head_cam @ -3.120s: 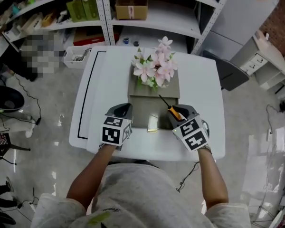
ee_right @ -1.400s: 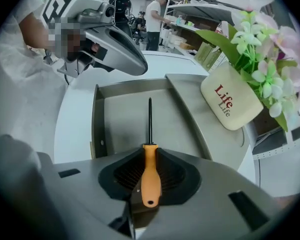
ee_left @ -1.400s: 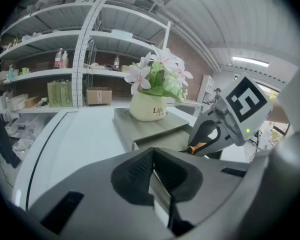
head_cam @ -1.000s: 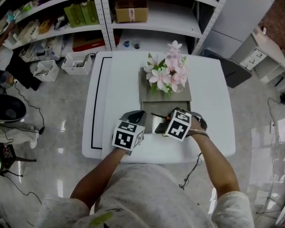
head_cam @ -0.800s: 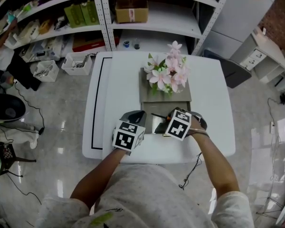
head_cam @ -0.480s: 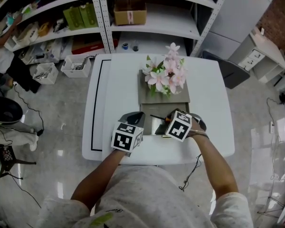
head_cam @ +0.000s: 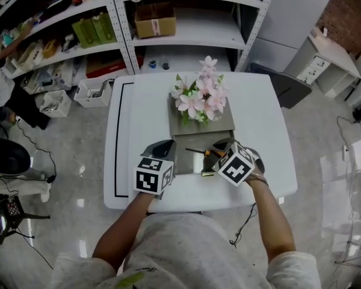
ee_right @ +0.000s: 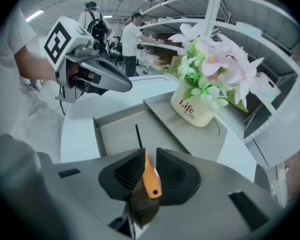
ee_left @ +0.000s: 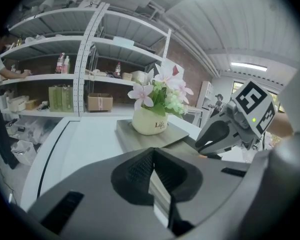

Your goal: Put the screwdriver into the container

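The right gripper point(head_cam: 215, 153) is closed on the screwdriver point(head_cam: 200, 152). In the right gripper view, the orange handle point(ee_right: 150, 178) is clamped between the two jaws. The black shaft point(ee_right: 138, 135) is pointed out ahead over the floor of the container point(ee_right: 97, 135). Whether the tip is touching that floor cannot be told.

In the head view, the screwdriver is held nearly level, with its shaft directed toward the person's left across the open grey container point(head_cam: 185, 142). The container is set on the white table point(head_cam: 138, 116), close to the person. Just behind it, a grey slab point(head_cam: 222, 123) is seen, on which a flowerpot point(head_cam: 195, 98) of pink blossoms is stood.

The left gripper point(head_cam: 162, 150) is held at the container's left edge, just beside it. In the left gripper view, its jaws are brought together at the tips point(ee_left: 153, 155), and nothing is gripped between them. From there, the right gripper point(ee_left: 224, 134) is seen ahead to the right, with the flowerpot point(ee_left: 149, 122) beyond. In the right gripper view, the left gripper point(ee_right: 97, 76) is seen across the container, and the flowerpot point(ee_right: 195, 110) is stood to the right.

Shelves point(head_cam: 186, 26) with boxes are seen behind the table.
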Motion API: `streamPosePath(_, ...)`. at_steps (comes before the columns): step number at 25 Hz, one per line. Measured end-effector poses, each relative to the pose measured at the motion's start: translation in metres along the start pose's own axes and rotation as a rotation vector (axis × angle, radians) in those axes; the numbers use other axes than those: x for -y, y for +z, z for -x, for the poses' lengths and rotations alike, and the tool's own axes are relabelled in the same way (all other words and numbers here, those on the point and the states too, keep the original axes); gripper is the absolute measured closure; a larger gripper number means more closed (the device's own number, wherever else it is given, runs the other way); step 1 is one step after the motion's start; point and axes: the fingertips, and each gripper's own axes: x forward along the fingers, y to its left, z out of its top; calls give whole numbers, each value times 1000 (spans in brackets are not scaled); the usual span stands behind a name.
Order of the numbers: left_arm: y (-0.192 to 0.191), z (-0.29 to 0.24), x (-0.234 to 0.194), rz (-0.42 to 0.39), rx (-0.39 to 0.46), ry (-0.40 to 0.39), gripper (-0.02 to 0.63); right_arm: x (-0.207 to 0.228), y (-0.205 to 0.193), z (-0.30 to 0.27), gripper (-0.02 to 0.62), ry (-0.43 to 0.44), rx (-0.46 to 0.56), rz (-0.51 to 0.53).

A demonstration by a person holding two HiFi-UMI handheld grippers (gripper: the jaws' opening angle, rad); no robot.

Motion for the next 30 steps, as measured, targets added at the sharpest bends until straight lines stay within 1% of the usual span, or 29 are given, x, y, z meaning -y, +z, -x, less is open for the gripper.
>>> streamPosePath(3,7,1,-3,-8,12,8,601,6,8,15,528,-30,90,-89)
streamPosePath(7,11,0,-5,-13,18,16,601,17,21,38,545,-37,273,-278)
streamPosePath(9,12,1,-6,-13,21,20,601,24,25,49,552,-56,352,-356)
streamPosePath(13,15,3,-9,-12,28,26,601,30,27,65,562,-103,459,-472)
streamPosePath(17,18,5,-13,-16,36,33,601,37,25,75,592,-158,556,-597)
streamPosePath(19,19,6,-15,-18,36,40,601,42,22,80,592,-189,579,-625)
streamPosePath(23,18,6,-18,-15,36,49,601,50,20,89,592,-240,620,-633)
streamPosePath(27,17,6,-19,-11,37,48,601,54,18,90,592,-259,623,-646)
streamPosePath(30,16,6,-20,-10,33,50,601,54,18,89,592,-257,622,-650)
